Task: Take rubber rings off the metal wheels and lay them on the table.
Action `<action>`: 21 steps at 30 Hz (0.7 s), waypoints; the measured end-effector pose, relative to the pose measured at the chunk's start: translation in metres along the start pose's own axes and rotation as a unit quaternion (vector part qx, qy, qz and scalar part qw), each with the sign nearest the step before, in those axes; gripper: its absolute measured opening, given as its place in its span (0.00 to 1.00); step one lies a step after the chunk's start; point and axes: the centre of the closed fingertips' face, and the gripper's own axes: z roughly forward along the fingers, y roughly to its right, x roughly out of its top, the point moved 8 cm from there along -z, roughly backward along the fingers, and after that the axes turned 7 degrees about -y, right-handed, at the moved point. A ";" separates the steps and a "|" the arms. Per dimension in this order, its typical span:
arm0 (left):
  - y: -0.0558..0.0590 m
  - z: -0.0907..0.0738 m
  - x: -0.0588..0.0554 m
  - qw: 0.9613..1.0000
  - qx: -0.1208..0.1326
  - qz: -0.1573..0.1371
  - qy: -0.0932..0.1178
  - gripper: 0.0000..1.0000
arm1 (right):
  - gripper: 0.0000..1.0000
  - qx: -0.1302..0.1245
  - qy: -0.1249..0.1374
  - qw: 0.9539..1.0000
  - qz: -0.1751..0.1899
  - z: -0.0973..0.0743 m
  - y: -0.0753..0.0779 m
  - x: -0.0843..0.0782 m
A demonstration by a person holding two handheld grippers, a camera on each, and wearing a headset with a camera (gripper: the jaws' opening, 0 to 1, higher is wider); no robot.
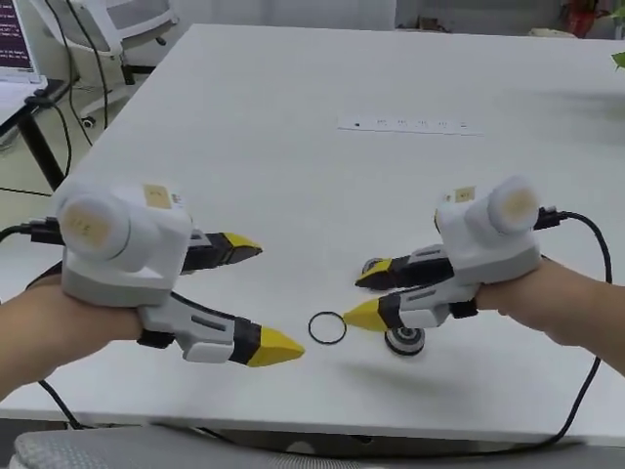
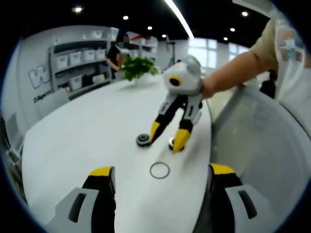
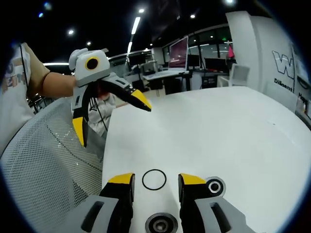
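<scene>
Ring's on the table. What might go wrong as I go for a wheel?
The loose ring lies right by the tips of the right gripper; a sweep may flick it away. The near wheel and the far wheel sit free on the table, and the left gripper is open and away from them, so a wheel may slide when tugged.

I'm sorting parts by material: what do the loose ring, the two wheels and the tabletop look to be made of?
Ring: thin, matte black loop lying flat, probably rubber, though plastic can't be ruled out. Wheels: silver-grey faces with a slight shine, likely metal; dark bands round them may be rubber. Tabletop: smooth matte white, perhaps laminate or painted board.
</scene>
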 end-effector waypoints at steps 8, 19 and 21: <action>0.003 0.008 0.009 1.000 -0.001 0.002 0.002 0.80 | 0.46 -0.014 0.013 1.000 -0.007 -0.021 0.002 -0.003; 0.001 0.028 0.030 1.000 -0.012 0.019 0.005 0.82 | 0.58 -0.037 0.022 0.999 -0.013 -0.049 0.008 -0.016; 0.000 0.032 0.034 1.000 -0.013 0.022 0.005 0.82 | 0.60 -0.040 0.022 0.999 -0.013 -0.053 0.009 -0.020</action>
